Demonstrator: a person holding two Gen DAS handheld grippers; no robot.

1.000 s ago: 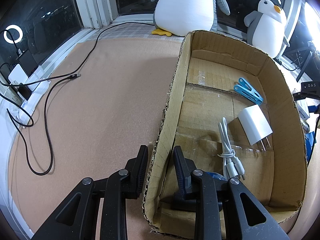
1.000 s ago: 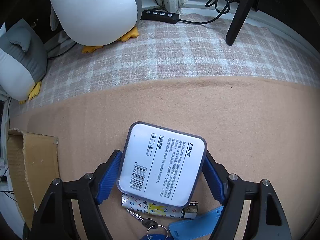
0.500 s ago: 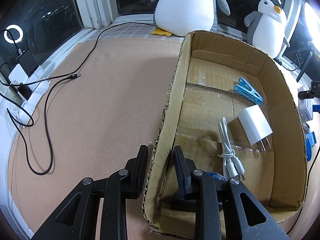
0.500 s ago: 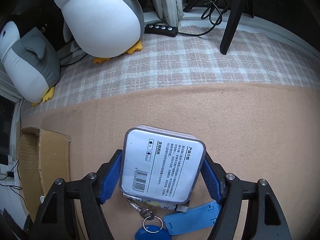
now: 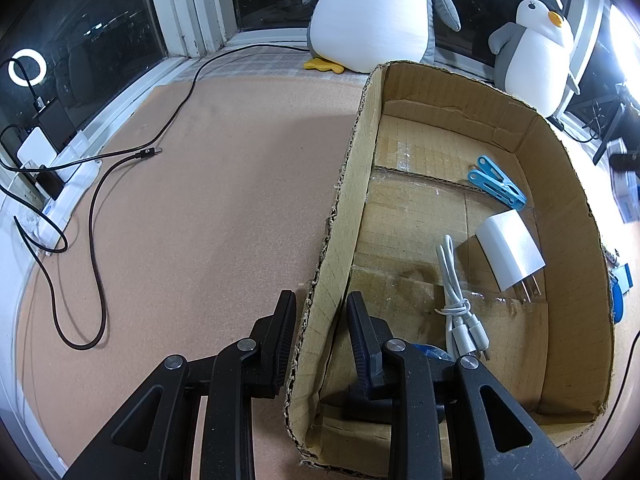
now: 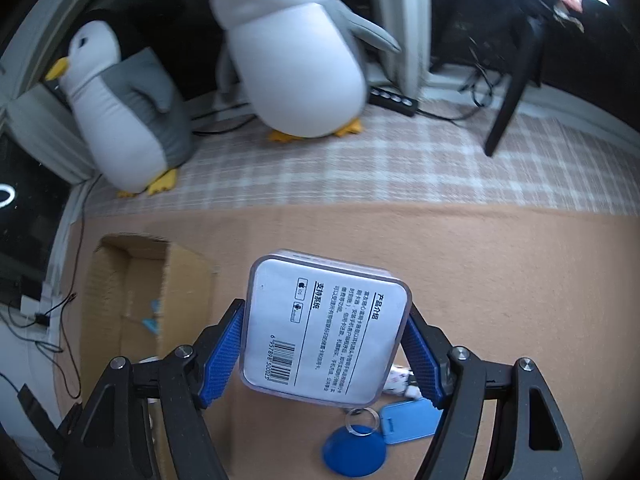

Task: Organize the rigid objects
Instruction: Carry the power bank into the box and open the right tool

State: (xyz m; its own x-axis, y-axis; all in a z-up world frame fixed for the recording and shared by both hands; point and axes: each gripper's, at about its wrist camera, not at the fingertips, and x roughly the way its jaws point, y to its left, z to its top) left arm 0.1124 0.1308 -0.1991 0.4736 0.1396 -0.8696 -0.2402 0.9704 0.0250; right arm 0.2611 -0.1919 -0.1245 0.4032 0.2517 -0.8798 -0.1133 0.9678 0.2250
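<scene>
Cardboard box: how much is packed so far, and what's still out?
Already in the cardboard box: a blue clothespin, a white charger and a white cable. In hand: the right tongs grip a labelled case, lifted above the mat; the left tongs straddle the box's wall. Left out: a blue key fob, a blue tag and a patterned item, mostly hidden.

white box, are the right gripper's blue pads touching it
Touching. The right wrist view shows both pads pressed flat against opposite sides of the white box, which the right gripper holds above the mat with no gap.
</scene>
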